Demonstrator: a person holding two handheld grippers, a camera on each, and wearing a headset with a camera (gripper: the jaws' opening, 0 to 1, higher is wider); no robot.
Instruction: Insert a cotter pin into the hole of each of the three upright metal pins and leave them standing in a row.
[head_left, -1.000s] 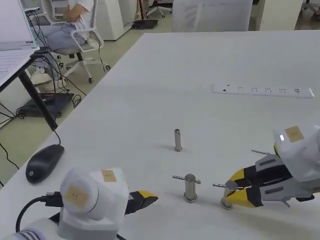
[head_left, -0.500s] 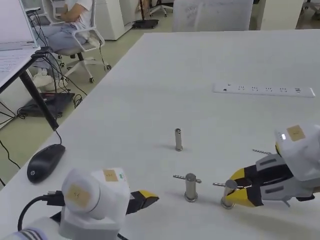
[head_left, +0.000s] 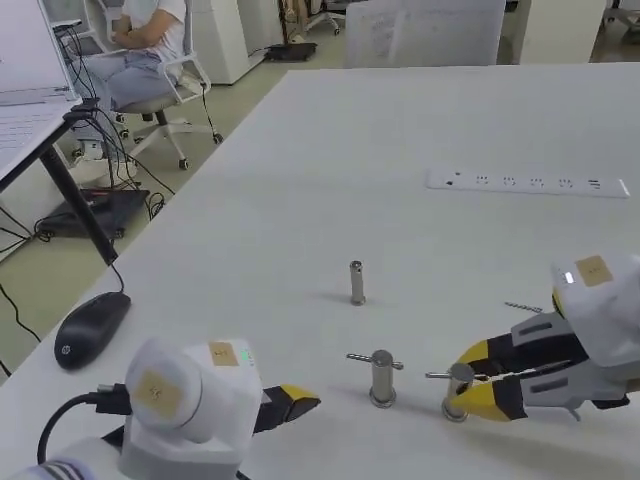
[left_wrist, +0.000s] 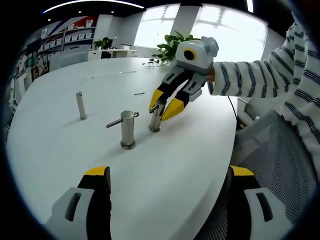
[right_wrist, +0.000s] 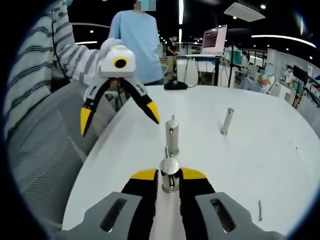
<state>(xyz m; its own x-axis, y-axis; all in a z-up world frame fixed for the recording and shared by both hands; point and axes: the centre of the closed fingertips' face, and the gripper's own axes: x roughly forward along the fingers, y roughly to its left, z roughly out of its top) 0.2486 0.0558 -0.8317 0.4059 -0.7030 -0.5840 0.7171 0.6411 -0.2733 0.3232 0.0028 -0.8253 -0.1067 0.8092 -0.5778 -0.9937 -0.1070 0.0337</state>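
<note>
Three upright metal pins stand on the white table. The far pin (head_left: 356, 281) has nothing through it. A cotter pin crosses the top of the middle pin (head_left: 381, 376). My right gripper (head_left: 466, 379) is shut on the near-right pin (head_left: 457, 391), which carries a cotter pin (head_left: 438, 374) sticking out to the left. Its yellow-tipped jaws hug that pin (right_wrist: 169, 175) in the right gripper view. A loose cotter pin (head_left: 522, 306) lies beyond them. My left gripper (head_left: 290, 404) hangs open at the lower left, wide apart in its own view (left_wrist: 167, 176), away from the pins.
A white power strip (head_left: 525, 182) lies at the back right. A black mouse (head_left: 90, 328) with its cable sits near the left edge. A person sits on an office chair (head_left: 140, 60) past the table's far left corner.
</note>
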